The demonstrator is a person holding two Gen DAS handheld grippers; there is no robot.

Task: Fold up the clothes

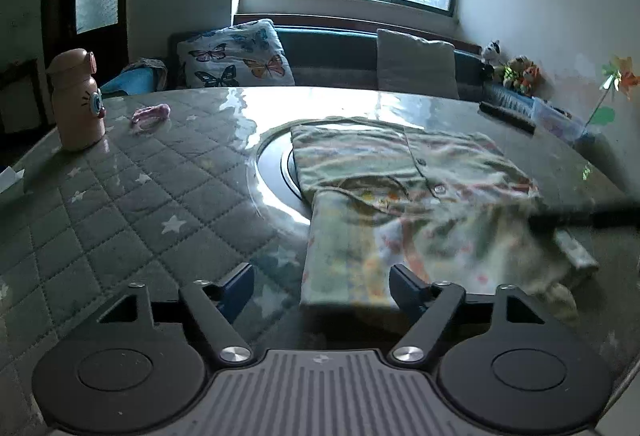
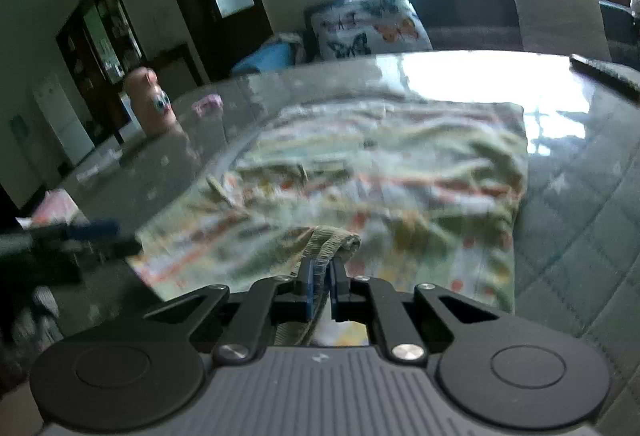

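Lying on: counter (image 1: 160, 172), glass-topped over quilted star cloth
Shirt (image 1: 400, 196): partly folded, buttoned, near counter centre
Left gripper (image 1: 322, 278): spread wide, holding nothing, at shirt's near edge
Right gripper (image 2: 320, 276): clenched on a ribbed shirt edge, lifted
Bottle (image 1: 78, 100): upright, far left, well apart

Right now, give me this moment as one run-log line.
task: fold clothes | left tongs: open, empty, at garment's near edge | right tongs: shut on ribbed cuff | garment: partly folded on table
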